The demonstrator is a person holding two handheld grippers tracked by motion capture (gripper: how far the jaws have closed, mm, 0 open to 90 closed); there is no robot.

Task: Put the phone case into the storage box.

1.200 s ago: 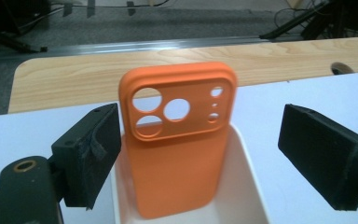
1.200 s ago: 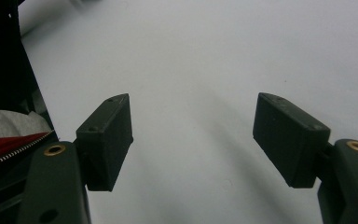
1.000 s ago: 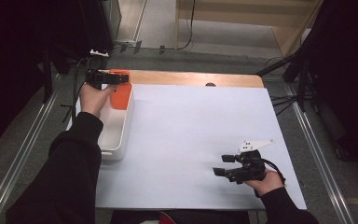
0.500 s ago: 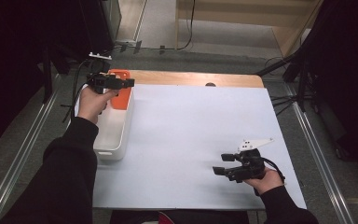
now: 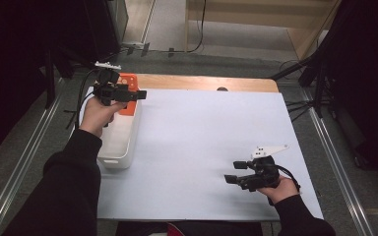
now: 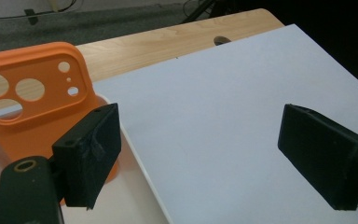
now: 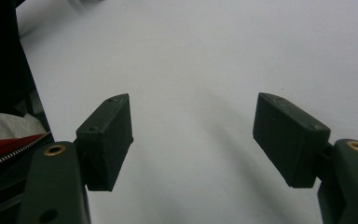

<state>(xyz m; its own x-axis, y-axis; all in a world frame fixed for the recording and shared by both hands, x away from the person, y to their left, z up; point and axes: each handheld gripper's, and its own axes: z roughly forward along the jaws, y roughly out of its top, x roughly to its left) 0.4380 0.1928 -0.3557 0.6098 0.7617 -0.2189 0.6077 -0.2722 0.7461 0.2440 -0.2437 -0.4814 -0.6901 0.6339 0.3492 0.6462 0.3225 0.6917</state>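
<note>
An orange phone case [image 5: 129, 79] stands tilted at the far end of a white tray [image 5: 120, 145] on the table's left side. My left gripper [image 5: 137, 94] hovers above that end of the tray, pointing right, with its jaws open and nothing between them. In the left gripper view the case [image 6: 32, 107] leans in the tray [image 6: 142, 172] just behind the left jaw, and the left gripper [image 6: 205, 126] frames bare white mat. My right gripper [image 5: 230, 179] rests low over the mat at the near right, open and empty. The right gripper [image 7: 191, 112] shows plain mat between its jaws.
A large white mat [image 5: 206, 132] covers most of the table. A strip of wooden tabletop [image 5: 202, 82] with a small hole [image 5: 221, 89] runs along its far edge. Dark stands and cables surround the table on the floor.
The left hand has shifted a little to the right and slightly up over the tray's far end, its gripper coming off the orange case. The right hand has stayed where it was.
</note>
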